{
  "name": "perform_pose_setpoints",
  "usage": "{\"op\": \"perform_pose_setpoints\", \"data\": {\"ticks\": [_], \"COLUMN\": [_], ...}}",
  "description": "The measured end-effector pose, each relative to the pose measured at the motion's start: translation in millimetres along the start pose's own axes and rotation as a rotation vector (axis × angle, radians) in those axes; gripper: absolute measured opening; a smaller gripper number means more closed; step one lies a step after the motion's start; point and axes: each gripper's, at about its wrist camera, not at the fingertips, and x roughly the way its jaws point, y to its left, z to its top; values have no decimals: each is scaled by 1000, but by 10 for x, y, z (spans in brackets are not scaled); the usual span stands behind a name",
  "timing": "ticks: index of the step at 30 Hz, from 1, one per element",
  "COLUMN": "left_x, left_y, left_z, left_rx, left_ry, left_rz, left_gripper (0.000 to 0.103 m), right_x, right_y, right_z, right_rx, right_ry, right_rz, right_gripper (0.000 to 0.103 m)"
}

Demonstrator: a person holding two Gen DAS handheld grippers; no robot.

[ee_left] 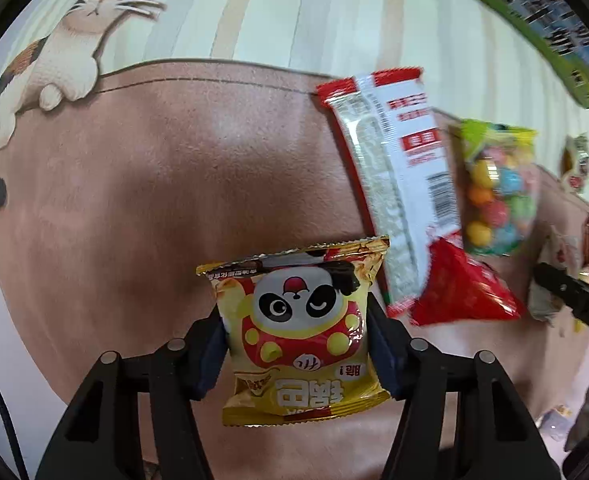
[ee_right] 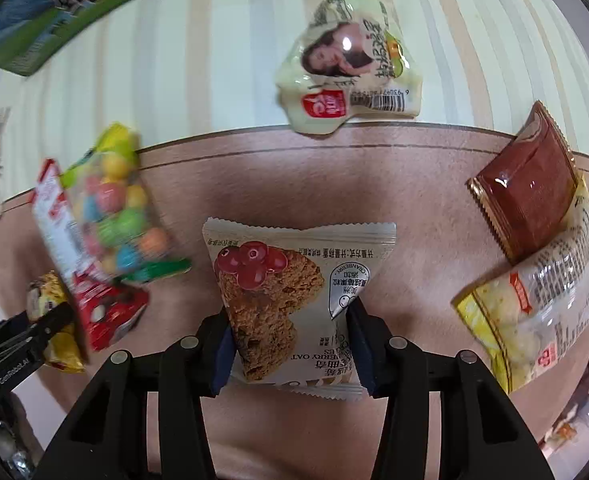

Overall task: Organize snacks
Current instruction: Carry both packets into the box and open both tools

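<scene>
My left gripper point(ee_left: 296, 340) is shut on a yellow panda snack bag point(ee_left: 300, 332), held above the brown mat point(ee_left: 154, 200). My right gripper point(ee_right: 290, 340) is shut on a cranberry oat cookie pack point(ee_right: 290, 292) above the same mat point(ee_right: 394, 184). The left gripper point(ee_right: 50, 320) with its yellow bag shows at the left of the right wrist view. The right gripper's finger point(ee_left: 574, 300) shows at the right of the left wrist view.
A red-and-white wafer pack point(ee_left: 398, 176), a candy-ball bag point(ee_left: 498, 192) and a red pack point(ee_left: 466, 292) lie together. In the right wrist view lie a cream pouch point(ee_right: 342, 72), a brown pack point(ee_right: 530, 184) and a yellow-clear bag point(ee_right: 534, 312). A green-edged book point(ee_right: 46, 12) lies at the back.
</scene>
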Motion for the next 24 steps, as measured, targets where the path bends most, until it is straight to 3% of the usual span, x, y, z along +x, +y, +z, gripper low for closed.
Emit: {"op": "perform_pose_setpoints", "data": {"ticks": [3, 8, 14, 19, 24], "left_x": [-242, -889, -1785, -2162, -2138], "left_y": [-15, -118, -449, -748, -1073], "left_z": [-6, 148, 716, 1288, 1965], "left_rx": [-3, 0, 82, 162, 220], "left_ry": [-34, -122, -260, -338, -333], "left_rz": [-29, -141, -261, -244, -192], "left_gripper": [59, 59, 59, 59, 59], "right_x": [-195, -759, -1651, -2234, -2324], "right_y": [74, 248, 439, 412, 198], "right_z": [-70, -80, 257, 832, 1457], "right_rx": [-31, -86, -146, -148, -110], "right_ry": [-36, -129, -291, -433, -442], "right_rz": [37, 135, 219, 186, 114], "right_gripper": [52, 52, 52, 52, 52]}}
